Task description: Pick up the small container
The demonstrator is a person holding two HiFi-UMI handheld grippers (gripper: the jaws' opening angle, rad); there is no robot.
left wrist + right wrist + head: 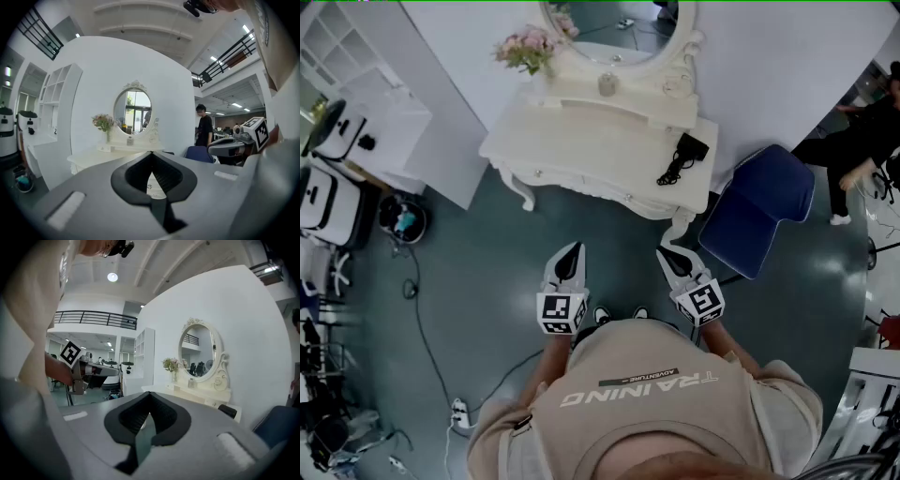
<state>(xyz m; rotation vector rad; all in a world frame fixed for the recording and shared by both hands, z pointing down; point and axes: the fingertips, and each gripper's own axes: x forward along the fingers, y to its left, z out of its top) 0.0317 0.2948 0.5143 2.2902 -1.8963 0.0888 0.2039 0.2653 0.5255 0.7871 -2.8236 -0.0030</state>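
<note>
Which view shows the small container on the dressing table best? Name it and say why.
Head view: the small container stands clear on the shelf below the mirror, largest there. Both gripper views show the container only tiny and distant.

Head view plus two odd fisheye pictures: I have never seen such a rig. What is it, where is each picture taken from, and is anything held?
No robot: a person holds a left hand-held gripper and a right hand-held gripper. The head view looks down from a camera on the person's head. The other two come from a camera on each hand-held gripper, looking along its jaws. Both pairs of jaws are shut, with nothing between them. Ahead stands a white dressing table carrying flowers, a black corded device and the small container, on the shelf under the mirror.
</note>
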